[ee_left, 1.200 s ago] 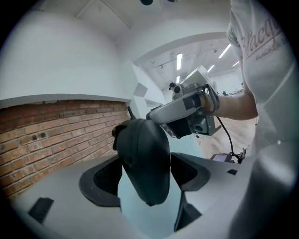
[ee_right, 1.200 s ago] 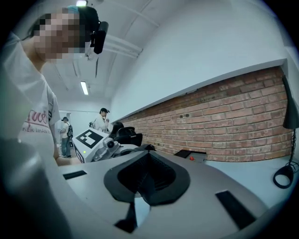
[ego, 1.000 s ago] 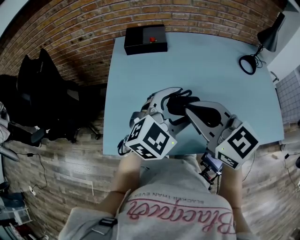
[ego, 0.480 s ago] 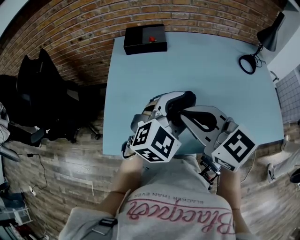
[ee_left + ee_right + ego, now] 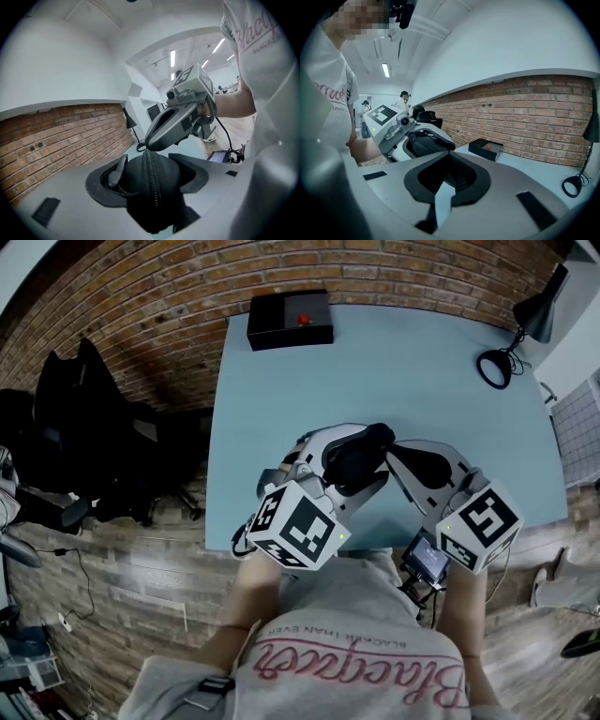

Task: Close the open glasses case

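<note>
The left gripper (image 5: 149, 174) is clamped on the black glasses case (image 5: 150, 199), one pad against each side of it. In the left gripper view the case fills the gap between the jaws. Its zip (image 5: 151, 180) runs straight down the middle of the end facing the camera, and the teeth are meshed along the whole stretch in view. A dark strap or pull lies in the hollow of the left pad.

From the head view, the case sits over the near part of the blue surface (image 5: 403, 362), roughly midway along the near edge. I cannot tell whether it rests on the surface or hangs just above it.

The right gripper (image 5: 449, 157) holds nothing. Its two black pads meet at the tips, with only a thin sliver of the blue surface showing between them nearer the camera. Its tip is just beside the case on the right. The pictures do not settle whether it touches the case.

A black box (image 5: 291, 320) with a small red thing (image 5: 303, 319) in it stands at the far left corner of the surface. A black desk lamp (image 5: 525, 329) stands at the far right corner, well apart from the case.
</note>
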